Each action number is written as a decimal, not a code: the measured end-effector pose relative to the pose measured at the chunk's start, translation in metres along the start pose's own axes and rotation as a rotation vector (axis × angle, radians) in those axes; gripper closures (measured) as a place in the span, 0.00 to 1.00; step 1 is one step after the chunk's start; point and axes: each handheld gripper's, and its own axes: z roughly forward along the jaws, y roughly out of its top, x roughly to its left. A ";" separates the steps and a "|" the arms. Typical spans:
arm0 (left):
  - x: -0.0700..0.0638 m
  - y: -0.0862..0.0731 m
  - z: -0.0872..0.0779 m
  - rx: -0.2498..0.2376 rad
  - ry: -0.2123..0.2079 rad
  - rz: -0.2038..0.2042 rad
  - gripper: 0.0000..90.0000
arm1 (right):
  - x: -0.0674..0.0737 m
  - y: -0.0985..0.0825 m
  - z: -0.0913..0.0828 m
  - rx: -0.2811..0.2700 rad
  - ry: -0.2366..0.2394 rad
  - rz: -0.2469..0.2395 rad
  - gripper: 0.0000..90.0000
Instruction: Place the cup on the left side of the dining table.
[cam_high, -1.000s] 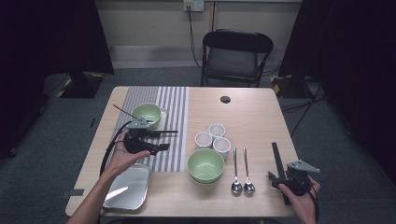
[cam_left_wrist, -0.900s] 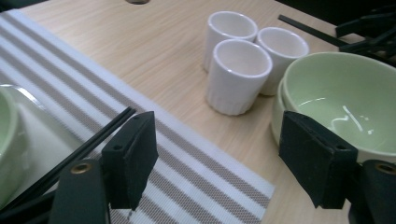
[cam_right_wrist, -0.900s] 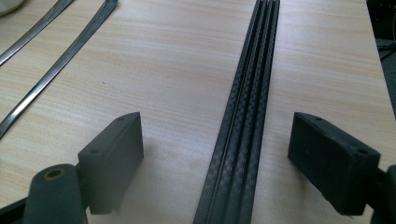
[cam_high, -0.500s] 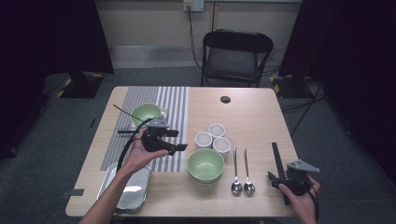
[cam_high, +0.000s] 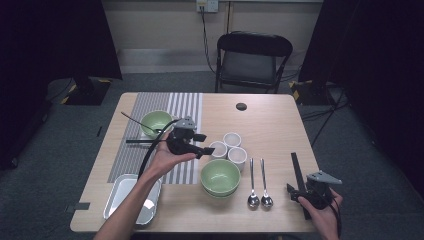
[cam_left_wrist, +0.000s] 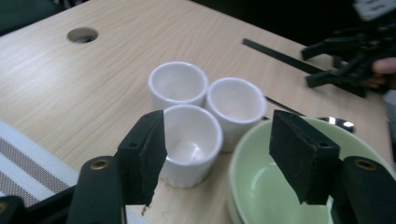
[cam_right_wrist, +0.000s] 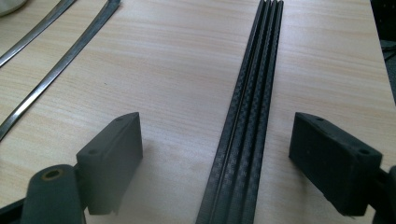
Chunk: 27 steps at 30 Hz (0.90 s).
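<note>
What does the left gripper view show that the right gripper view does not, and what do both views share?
The left gripper view alone has three white cups clustered together, a green bowl beside them, a round hole in the table and the striped mat. The right gripper view alone has the black chopsticks' woven texture close up, lying between open jaws, and two spoon handles. Both share the wooden table, the chopsticks and open black jaws.

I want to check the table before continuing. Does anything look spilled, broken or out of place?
Nothing stands out. The three white cups stand upright and look empty, the green bowls sit stacked, the two spoons lie parallel, and the black chopsticks lie straight together. No spill is visible on the table.
</note>
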 end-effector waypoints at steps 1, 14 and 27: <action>0.004 -0.001 0.005 0.005 0.005 -0.010 0.41 | 0.000 0.000 0.000 0.001 0.000 0.001 0.18; 0.030 -0.017 0.049 0.119 0.031 -0.082 0.47 | 0.000 0.000 0.000 0.001 0.004 -0.001 0.18; 0.034 -0.022 0.062 0.125 0.023 -0.106 0.66 | 0.000 0.000 0.000 0.001 0.004 0.000 0.18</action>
